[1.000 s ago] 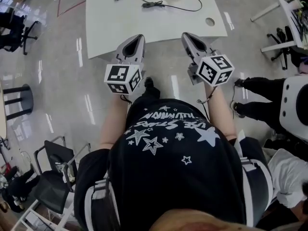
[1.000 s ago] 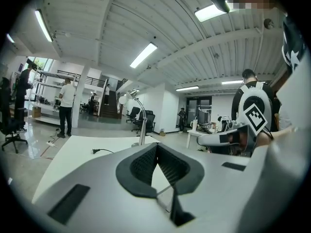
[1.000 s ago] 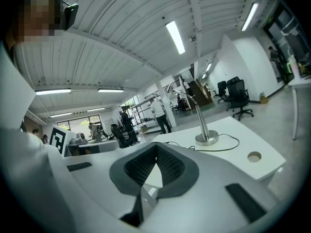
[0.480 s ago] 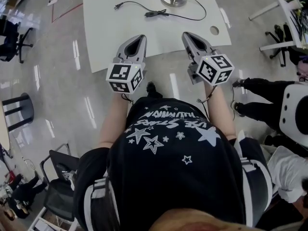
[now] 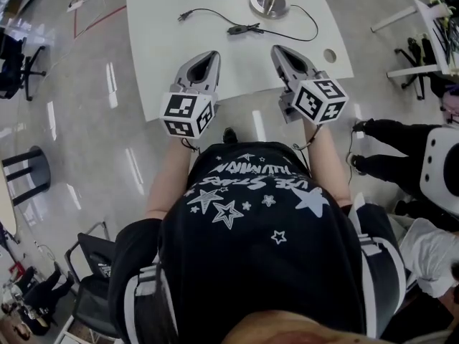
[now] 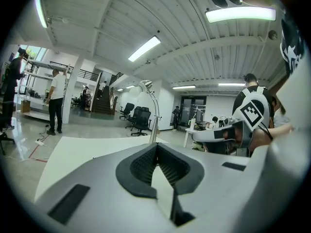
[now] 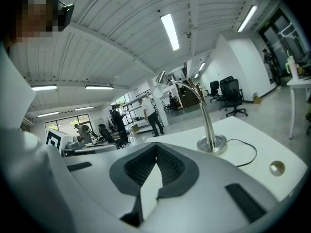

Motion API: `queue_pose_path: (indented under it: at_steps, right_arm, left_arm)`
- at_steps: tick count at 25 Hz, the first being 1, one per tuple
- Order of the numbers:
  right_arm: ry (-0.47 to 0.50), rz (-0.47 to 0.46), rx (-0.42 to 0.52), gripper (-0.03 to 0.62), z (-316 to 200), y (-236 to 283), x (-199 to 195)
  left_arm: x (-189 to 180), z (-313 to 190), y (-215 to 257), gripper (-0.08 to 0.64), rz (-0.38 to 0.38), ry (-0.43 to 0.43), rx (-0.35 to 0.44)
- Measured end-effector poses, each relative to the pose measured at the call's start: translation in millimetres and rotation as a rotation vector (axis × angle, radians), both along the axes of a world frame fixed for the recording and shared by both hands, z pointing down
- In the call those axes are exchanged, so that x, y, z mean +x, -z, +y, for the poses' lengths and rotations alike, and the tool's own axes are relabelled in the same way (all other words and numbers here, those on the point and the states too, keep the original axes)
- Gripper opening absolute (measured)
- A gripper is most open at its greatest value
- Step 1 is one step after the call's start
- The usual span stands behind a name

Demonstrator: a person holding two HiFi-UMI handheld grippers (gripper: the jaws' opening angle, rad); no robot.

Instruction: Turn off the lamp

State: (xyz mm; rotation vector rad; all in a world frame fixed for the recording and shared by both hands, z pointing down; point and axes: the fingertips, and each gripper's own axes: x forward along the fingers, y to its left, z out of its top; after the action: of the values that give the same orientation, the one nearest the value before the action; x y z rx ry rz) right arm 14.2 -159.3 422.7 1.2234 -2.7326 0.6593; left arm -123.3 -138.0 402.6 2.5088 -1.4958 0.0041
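The left gripper point(image 5: 206, 57) and the right gripper point(image 5: 282, 51) both have jaws clenched on nothing, pointing over the near edge of the tabletop point(image 5: 158, 49). The lamp point(image 5: 269, 1) stands at the far edge. Its cord switch point(image 5: 237, 29) lies in between and is probably the target.

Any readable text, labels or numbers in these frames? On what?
Black shirt: two lines of white print, upside down, too warped to read.
Cubes on left gripper and right gripper: square markers only, no words.
Table, lamp: no text visible.
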Motion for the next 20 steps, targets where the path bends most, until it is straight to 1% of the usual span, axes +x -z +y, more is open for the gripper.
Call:
queue_pose_path:
  at_steps: [7, 9, 11, 13, 16, 18, 20]
  right_arm:
    - [-0.01, 0.014, -0.031, 0.005, 0, -10, -10]
    - [-0.012, 0.02, -0.044, 0.005, 2, -15, -8]
    - [-0.011, 0.019, -0.053, 0.005, -3, -19, -4]
    - [-0.006, 0.011, -0.06, 0.005, -15, -22, -2]
    - [0.014, 0.007, -0.07, 0.005, -43, -29, -3]
    - [0.037, 0.029, -0.067, 0.005, -60, -34, -6]
    - [0.064, 0.072, -0.055, 0.005, -76, -39, -10]
  left_arm:
    - [6, -10, -6, 0.011, -0.014, -0.05, -0.006]
    - [4, -12, -9, 0.011, -0.013, -0.033, -0.009]
    - [2, -17, -12, 0.011, 0.005, -0.008, -0.019]
    - [2, -27, -16, 0.011, 0.01, 0.001, -0.032]
    - [5, -46, -23, 0.011, -0.022, -0.001, -0.042]
    - [6, -57, -26, 0.011, -0.031, 0.004, -0.043]
    - [6, -67, -27, 0.011, -0.04, 0.012, -0.042]
